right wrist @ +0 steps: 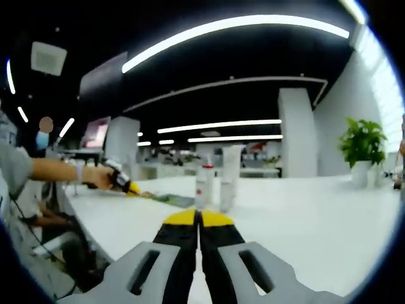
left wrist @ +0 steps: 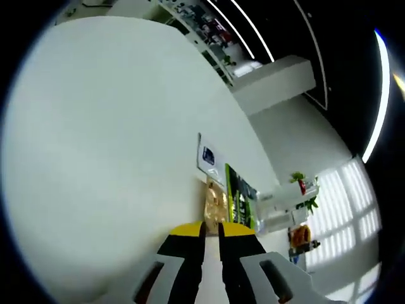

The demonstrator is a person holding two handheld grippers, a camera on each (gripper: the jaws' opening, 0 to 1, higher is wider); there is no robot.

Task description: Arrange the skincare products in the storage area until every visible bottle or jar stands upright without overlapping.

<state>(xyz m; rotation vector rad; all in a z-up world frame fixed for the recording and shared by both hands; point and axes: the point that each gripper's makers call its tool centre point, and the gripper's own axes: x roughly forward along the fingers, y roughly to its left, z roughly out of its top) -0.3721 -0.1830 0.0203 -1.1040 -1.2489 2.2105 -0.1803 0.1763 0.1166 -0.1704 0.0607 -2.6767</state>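
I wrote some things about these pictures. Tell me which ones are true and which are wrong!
1. The right gripper has its jaws closed together with nothing between them. True.
2. The white bottle and the white tube on the table are lying flat. False: both stand upright, side by side.
3. A potted plant sits on the white table in the right gripper view. True.
4. The left gripper is squeezing a jar. False: its jaws hold nothing, just a thin gap.
5. The flat packets in the left gripper view lie on the table. True.
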